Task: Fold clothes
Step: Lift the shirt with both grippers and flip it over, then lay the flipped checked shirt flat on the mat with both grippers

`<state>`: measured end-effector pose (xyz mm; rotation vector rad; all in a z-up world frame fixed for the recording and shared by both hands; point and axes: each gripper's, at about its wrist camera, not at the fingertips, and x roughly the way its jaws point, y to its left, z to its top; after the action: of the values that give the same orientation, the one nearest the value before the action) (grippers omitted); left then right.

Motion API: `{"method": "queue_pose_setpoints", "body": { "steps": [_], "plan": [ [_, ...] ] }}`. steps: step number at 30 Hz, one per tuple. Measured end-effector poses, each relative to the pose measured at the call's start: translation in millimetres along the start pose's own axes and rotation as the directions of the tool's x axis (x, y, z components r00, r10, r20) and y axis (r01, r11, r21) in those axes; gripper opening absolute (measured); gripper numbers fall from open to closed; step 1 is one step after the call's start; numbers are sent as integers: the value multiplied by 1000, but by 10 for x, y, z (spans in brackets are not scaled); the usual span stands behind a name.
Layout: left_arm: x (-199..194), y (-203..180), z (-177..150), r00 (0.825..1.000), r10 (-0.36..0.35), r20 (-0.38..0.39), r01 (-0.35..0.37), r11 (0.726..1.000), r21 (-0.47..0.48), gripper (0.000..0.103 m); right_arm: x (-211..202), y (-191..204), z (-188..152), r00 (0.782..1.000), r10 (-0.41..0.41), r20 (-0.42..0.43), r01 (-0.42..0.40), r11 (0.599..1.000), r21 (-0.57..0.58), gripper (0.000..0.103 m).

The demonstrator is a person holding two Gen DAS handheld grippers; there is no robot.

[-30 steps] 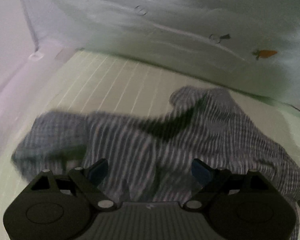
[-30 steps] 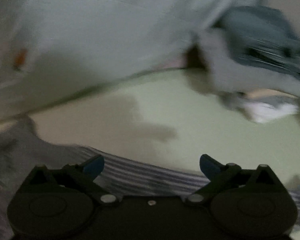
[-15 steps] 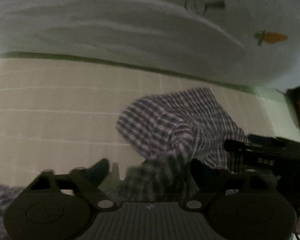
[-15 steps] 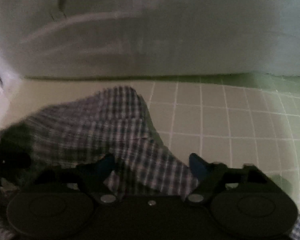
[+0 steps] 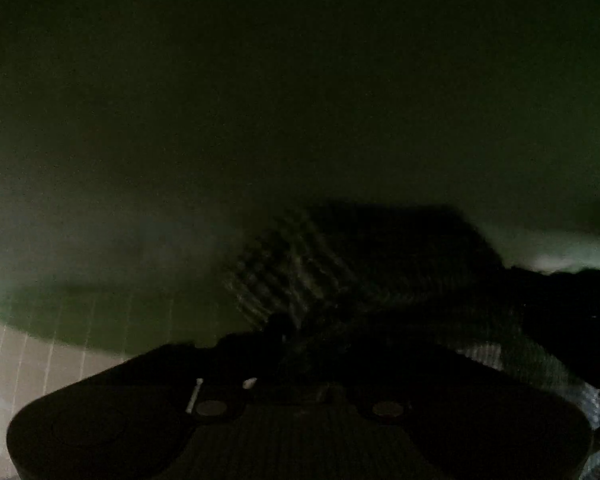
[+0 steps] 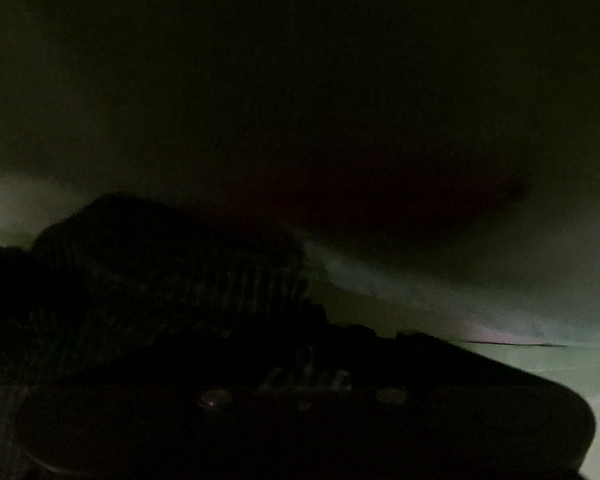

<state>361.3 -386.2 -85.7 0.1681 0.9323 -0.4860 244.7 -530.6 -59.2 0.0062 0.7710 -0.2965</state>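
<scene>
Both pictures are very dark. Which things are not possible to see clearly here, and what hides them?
- Left wrist view: the left gripper's fingertips are lost in darkness and checked cloth; open or shut is unclear.
- Right wrist view: the right gripper's fingertips merge with the dark cloth; its grip is unclear.
- Both views: the upper area is dark, blurred haze.
- Left wrist view: the gridded surface shows only at the lower left; shadow covers the rest.

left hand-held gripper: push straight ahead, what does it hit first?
Most likely the plaid cloth, bunched right ahead of the left hand-held gripper. The frame is very dark and blurred, so depth is unclear.
</scene>
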Motion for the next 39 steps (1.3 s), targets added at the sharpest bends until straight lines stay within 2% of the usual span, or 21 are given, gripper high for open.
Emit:
{"method": "queue_pose_setpoints", "body": {
  "steps": [1, 2, 3, 4, 5, 6, 8, 11, 15, 19, 22, 24, 27, 31, 34, 39],
  "plan": [
    [-50, 15, -50, 1000, 11, -13, -11, 1000, -5, 47, -36, -6, -18, 1000, -23, -3, 23, 1000, 5, 37],
    [-133, 42, -113, 1000, 16, -13, -17, 1000, -17, 58, -78, -14, -40, 999, -46, -5, 46, 999, 11, 49],
    [-266, 88, -209, 1000, 16, 1, -16, 999, -35, 80, -196, -60, -86, 998, -54, 13, 53, 998, 33, 63],
    [-441, 149, -327, 999, 15, 28, -14, 998, -56, 90, -319, -108, -135, 998, -61, 33, 59, 997, 57, 70],
    [-640, 230, -459, 998, 15, 54, -11, 997, -75, 91, -502, -164, -234, 997, -59, 49, 55, 995, 85, 82],
    [-819, 307, -579, 997, 15, 70, -8, 996, -92, 91, -665, -202, -337, 997, -60, 58, 53, 993, 108, 85],
    [-1166, 445, -924, 995, 58, 79, -46, 988, -146, 92, -1016, -266, -638, 998, -48, 45, 42, 989, 139, 86],
    [-1644, 640, -1462, 987, 139, 74, -119, 966, -230, 94, -1424, -313, -1225, 999, -37, -26, 40, 987, 158, 89],
    [-2071, 880, -2248, 972, 236, -21, -229, 915, -331, 94, -1767, -241, -2002, 989, 5, -146, 24, 980, 200, 89],
    [-2435, 1177, -2887, 945, 310, -102, -322, 838, -441, 94, -2114, -75, -2564, 977, 29, -210, 10, 983, 183, 89],
    [-2656, 1347, -3236, 936, 324, -136, -347, 793, -501, 94, -2300, 81, -2860, 974, 38, -222, 0, 986, 169, 99],
    [-2724, 1418, -3386, 935, 323, -150, -353, 789, -503, 94, -2461, 135, -3005, 974, 34, -224, 7, 984, 179, 102],
    [-2803, 1562, -3538, 943, 296, -153, -332, 792, -512, 94, -2577, 287, -3112, 972, 21, -233, 28, 979, 204, 103],
    [-2712, 1791, -3531, 957, 255, -136, -287, 786, -547, 91, -2676, 413, -3181, 972, -17, -235, 72, 971, 228, 103],
    [-2646, 1962, -3461, 971, 215, -108, -239, 803, -546, 86, -2710, 478, -3207, 968, -60, -245, 130, 951, 281, 103],
    [-2429, 2258, -3338, 981, 169, -96, -194, 841, -504, 80, -2691, 589, -3181, 960, -126, -251, 212, 913, 349, 103]
  ]
}}
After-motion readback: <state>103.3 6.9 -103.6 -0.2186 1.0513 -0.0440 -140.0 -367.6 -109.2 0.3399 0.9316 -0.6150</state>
